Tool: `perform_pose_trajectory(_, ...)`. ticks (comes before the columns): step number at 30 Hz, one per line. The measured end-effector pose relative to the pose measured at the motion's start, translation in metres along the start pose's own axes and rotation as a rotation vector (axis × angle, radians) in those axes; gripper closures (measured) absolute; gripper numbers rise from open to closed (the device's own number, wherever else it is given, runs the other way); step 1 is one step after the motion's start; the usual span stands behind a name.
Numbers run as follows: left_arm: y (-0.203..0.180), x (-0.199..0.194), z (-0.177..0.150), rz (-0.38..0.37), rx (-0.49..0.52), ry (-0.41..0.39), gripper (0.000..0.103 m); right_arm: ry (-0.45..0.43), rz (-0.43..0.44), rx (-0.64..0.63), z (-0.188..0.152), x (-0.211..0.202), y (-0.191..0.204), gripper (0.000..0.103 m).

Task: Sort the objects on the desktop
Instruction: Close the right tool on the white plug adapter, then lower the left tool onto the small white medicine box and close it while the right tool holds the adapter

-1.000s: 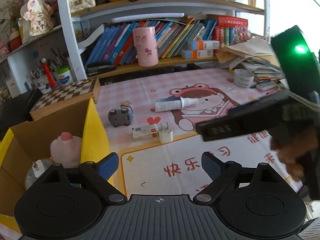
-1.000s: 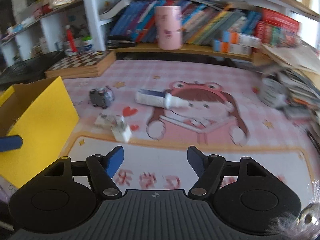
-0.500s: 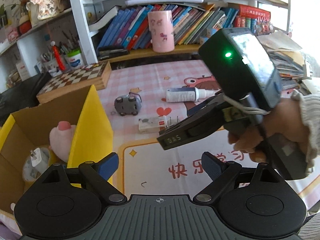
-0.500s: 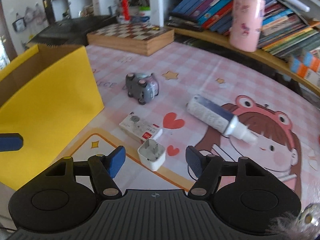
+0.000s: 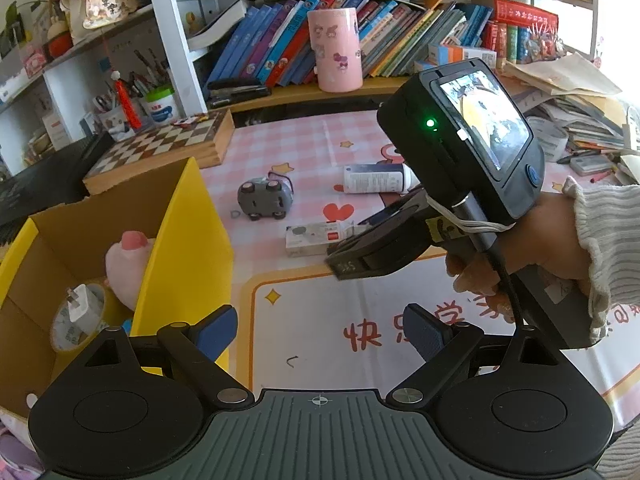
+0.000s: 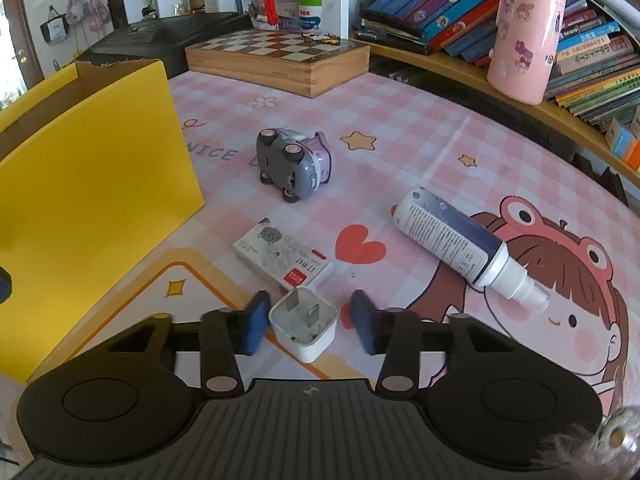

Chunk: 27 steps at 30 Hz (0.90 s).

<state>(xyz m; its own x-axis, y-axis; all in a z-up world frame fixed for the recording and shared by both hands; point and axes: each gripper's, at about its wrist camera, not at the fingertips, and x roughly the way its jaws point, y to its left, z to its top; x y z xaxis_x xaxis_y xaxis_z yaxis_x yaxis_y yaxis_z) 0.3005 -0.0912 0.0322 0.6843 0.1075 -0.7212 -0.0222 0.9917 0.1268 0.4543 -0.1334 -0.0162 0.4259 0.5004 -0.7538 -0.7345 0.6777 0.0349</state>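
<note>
While the right hand-held gripper (image 6: 306, 322) straddles a white plug adapter (image 6: 303, 323) on the worktop (image 6: 400, 128), jaws spread and pads not yet touching it, a small flat box (image 6: 283, 258) lies just beyond. Toy car (image 6: 293, 164) on its side; spray bottle (image 6: 460, 246) lying flat. Left hand-held gripper (image 5: 319, 330): spread, empty, beside the yellow carton (image 5: 188, 236) holding a pink plush (image 5: 128, 264).

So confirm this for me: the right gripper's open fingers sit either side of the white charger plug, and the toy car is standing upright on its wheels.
Not quite. The right gripper does bracket the white charger plug with its fingers open, but the toy car is not upright: the right wrist view shows it tipped on its side, grey underside and wheels facing the camera.
</note>
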Motion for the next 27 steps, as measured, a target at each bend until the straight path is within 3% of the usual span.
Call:
perform_pose_trajectory(9, -0.003, 0.007, 0.005, -0.019, 0.0, -0.005, 0.011, -0.024, 0.014, 0.035, -0.004, -0.013, -0.009, 0.074)
perform_pose_trajectory(27, -0.01, 0.063, 0.027, -0.026, -0.063, -0.003, 0.011, -0.078, -0.138, 0.153, -0.028, -0.064, -0.061, 0.074)
